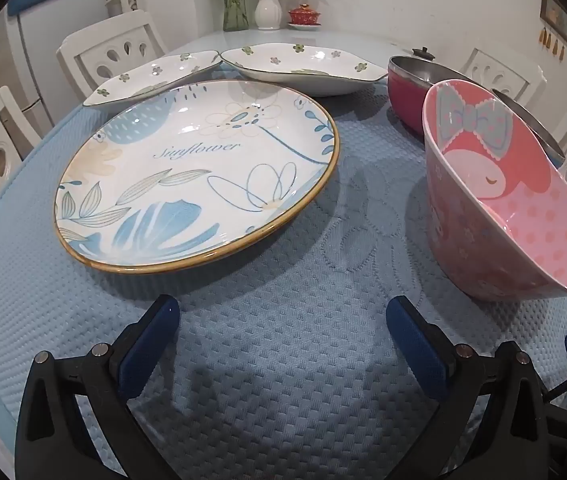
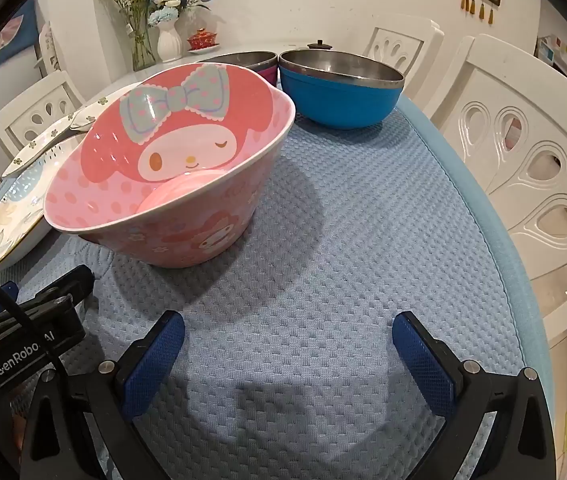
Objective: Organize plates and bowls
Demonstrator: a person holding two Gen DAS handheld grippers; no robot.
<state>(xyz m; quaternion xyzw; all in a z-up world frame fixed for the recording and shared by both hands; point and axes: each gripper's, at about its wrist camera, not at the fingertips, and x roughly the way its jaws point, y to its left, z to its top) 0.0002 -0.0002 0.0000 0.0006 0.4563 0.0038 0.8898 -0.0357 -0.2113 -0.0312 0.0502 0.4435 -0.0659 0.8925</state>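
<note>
Left gripper: the left gripper [image 1: 283, 312] tilts steeply down toward the mat, jaws spread as wide as they go, with only cloth between the blue pads [image 1: 151, 344].
Right gripper: the right gripper [image 2: 288, 330] has the same downward tilt and the same wide spread, gripping nothing; its pads [image 2: 423, 364] hang above bare mat.
The two together: in the right wrist view the left gripper's black body sits just off the left jaw, low in the corner.
Sunflower plate: the round plate [image 1: 199, 172] with a tan rim lies flat ahead of the left gripper's left jaw, near it but not touching.
Pink bowl: the pink cartoon bowl [image 2: 175, 160] stands ahead of the right gripper's left jaw, upright on its foot, beside the plate's edge; whether they touch I cannot tell.
Flowered dishes: two white dishes with small green flowers [image 1: 303, 68] lie beyond the plate, well away from the jaws, corners meeting.
Steel bowls: a blue-sided steel bowl [image 2: 339, 92] sits far ahead between the right gripper's jaws, and a red-sided one [image 1: 407, 92] just left of it behind the pink bowl.
Surface: a pale blue waffle-weave mat [image 2: 343, 240] covers the near table.
Room: white carved chairs [image 2: 523, 152] ring the table; vases of flowers [image 1: 267, 4] and a small red lidded cup [image 1: 303, 14] stand at the far wall.
</note>
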